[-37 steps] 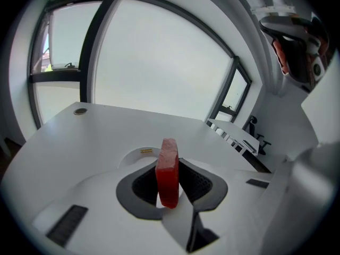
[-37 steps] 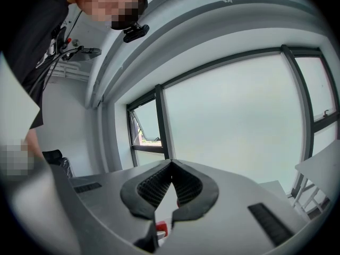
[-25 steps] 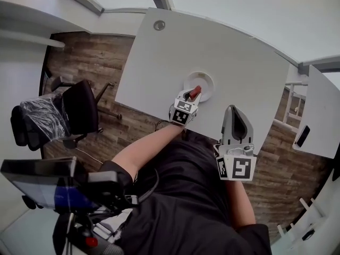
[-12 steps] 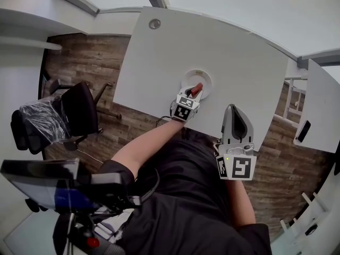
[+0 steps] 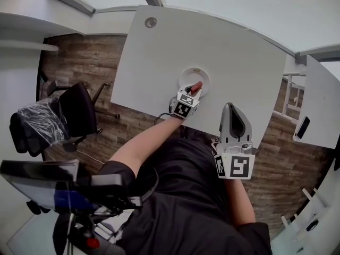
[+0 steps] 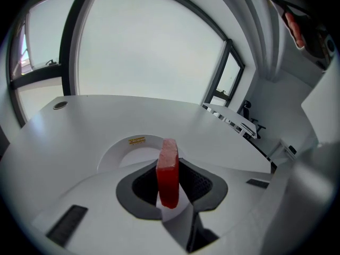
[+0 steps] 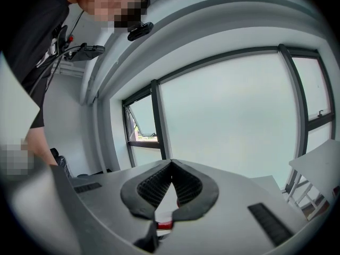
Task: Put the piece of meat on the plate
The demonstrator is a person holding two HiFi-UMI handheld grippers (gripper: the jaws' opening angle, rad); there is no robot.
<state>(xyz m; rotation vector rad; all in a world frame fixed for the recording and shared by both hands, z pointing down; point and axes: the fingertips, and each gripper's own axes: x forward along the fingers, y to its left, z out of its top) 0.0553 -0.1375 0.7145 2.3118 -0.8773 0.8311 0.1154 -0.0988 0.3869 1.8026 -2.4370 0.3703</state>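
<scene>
A red slab of meat (image 6: 168, 171) stands on edge, clamped between the jaws of the left gripper (image 5: 189, 94), its pale top rising just above the fingertips. Seen from the head camera, the meat (image 5: 196, 87) hangs over the near side of the plate (image 5: 186, 76); whether it touches the plate cannot be told. In the left gripper view the white plate (image 6: 114, 150) lies just beyond the jaws, a small yellow label (image 6: 137, 140) on its far rim.

The plate sits on a white table (image 5: 159, 57), near the edge closest to the person. A bare forearm (image 5: 143, 142) reaches in from below the plate to carry the left gripper, which tilts downward toward it.

To the right of the plate and nearer the person, the right gripper (image 5: 230, 108) hangs over the table's near edge, well apart from the plate. Its own view shows its fingertips pressed together with nothing between them (image 7: 170, 163), pointing toward large windows (image 7: 228, 116).

Far beyond the plate, near the table's far left corner, a round cable grommet (image 5: 151, 22) is set in the tabletop. Left of the plate, off the table, a black office chair (image 5: 79, 108) stands on a wood-plank floor (image 5: 79, 57). To the right of the plate, past a gap, a second white table (image 5: 319, 105) shows with a dark flat object (image 5: 302, 126) at its edge.
</scene>
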